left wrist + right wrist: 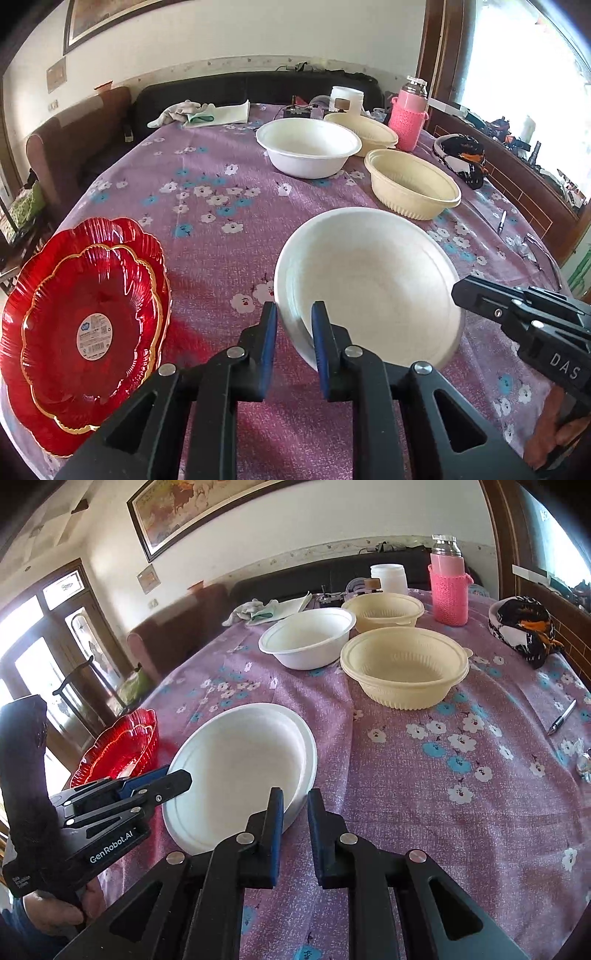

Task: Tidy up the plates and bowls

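Observation:
A white bowl (369, 280) (240, 768) hangs tilted over the purple flowered tablecloth (221, 221), and its rim shows a double edge on one side. My left gripper (293, 321) is shut on its near rim, also seen from the side (183, 777). My right gripper (294, 805) is shut on the rim's other side; its tip (458, 295) touches the bowl's right edge. Stacked red scalloped plates (85, 325) (122, 746) lie at the left. Farther back stand another white bowl (308, 147) (306, 638) and two cream ribbed bowls (413, 184) (402, 664), (362, 127) (382, 609).
A pink knitted bottle (408, 118) (448, 587), a white jar (388, 578) and folded cloths (199, 112) sit at the table's far edge. A black patterned bundle (524, 627) and a pen (561, 716) lie at the right. A sofa stands behind.

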The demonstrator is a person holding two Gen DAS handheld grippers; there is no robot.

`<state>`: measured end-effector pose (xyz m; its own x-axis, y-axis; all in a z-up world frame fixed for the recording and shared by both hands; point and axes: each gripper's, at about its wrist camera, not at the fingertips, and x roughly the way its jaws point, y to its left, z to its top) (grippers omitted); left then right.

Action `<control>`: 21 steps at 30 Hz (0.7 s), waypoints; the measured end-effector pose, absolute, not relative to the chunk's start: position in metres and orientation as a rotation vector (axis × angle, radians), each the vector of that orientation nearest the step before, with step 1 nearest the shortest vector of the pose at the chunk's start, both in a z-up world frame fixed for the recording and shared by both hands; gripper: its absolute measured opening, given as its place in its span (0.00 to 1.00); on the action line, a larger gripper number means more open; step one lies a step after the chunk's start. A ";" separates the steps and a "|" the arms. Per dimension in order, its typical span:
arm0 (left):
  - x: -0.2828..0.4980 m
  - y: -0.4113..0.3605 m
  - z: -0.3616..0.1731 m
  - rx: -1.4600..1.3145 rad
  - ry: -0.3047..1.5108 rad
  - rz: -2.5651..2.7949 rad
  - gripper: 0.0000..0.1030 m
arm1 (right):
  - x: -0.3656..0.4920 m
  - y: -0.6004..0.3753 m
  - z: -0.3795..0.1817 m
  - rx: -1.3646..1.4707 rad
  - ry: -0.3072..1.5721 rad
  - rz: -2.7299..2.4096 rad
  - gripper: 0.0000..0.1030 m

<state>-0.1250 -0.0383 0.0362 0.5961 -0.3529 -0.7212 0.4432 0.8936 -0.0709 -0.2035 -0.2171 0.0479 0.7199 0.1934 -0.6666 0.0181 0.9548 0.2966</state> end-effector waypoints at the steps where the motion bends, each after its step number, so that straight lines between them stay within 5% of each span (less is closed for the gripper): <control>1: -0.125 -0.037 0.037 0.117 0.810 -0.462 0.18 | -0.204 -0.217 0.049 0.295 0.758 0.100 0.14; 21: -0.154 0.000 0.063 0.099 0.699 -0.409 0.18 | -0.217 -0.181 0.070 0.248 0.687 0.130 0.14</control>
<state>-0.1537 0.0004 0.0626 0.6900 -0.3325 -0.6429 0.3979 0.9162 -0.0468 -0.2167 -0.1812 0.0701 0.7666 0.1992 -0.6104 -0.0367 0.9627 0.2681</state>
